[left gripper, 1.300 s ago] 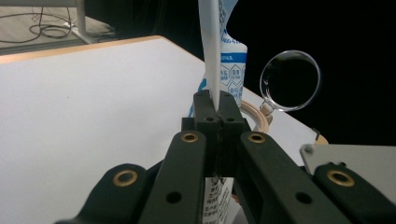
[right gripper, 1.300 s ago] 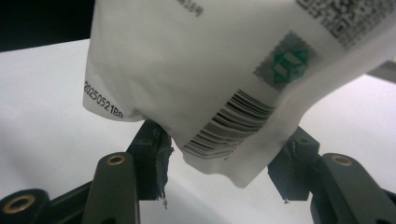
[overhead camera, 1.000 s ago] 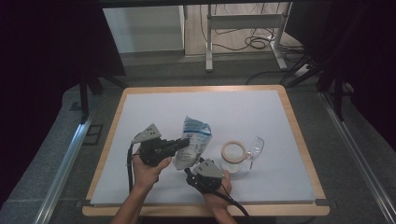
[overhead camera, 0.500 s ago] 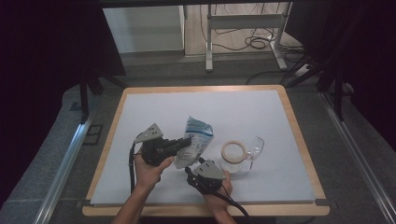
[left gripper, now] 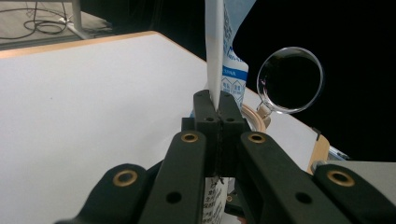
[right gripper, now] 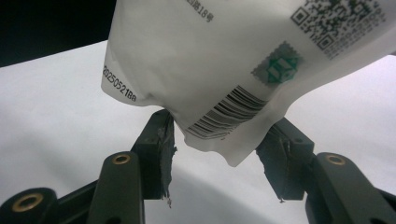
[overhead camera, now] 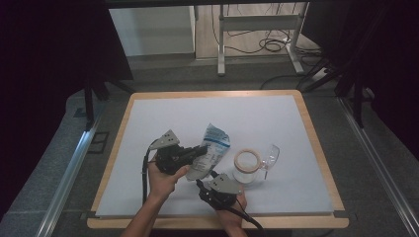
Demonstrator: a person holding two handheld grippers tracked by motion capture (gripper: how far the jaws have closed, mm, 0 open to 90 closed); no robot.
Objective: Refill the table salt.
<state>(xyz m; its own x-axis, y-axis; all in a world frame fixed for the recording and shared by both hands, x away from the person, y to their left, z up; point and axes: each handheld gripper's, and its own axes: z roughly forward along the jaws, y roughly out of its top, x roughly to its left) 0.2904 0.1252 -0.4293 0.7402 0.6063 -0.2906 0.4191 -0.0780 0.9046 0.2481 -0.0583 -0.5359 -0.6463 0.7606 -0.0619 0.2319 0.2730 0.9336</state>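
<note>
A white and blue printed pouch [overhead camera: 213, 145] hangs above the table, and my left gripper [overhead camera: 201, 149] is shut on its edge. In the left gripper view the jaws meet on the thin white edge of the pouch [left gripper: 215, 56], with my left gripper [left gripper: 217, 100] tight on it. My right gripper [overhead camera: 200, 183] sits just below the pouch, near the front edge, pointing up at it. In the right gripper view the barcode corner of the pouch [right gripper: 219, 126] dips between the parted jaws of my right gripper [right gripper: 222, 142]. The pads do not press on it.
A clear glass jar with a tan rim [overhead camera: 247, 165] stands right of the pouch, with a round clear glass piece [overhead camera: 272, 155] leaning beside it. The white table top [overhead camera: 163, 113] has a wooden border. Dark frames and cables surround it.
My left gripper and the pouch have drifted slightly to the right. The right gripper stays where it was.
</note>
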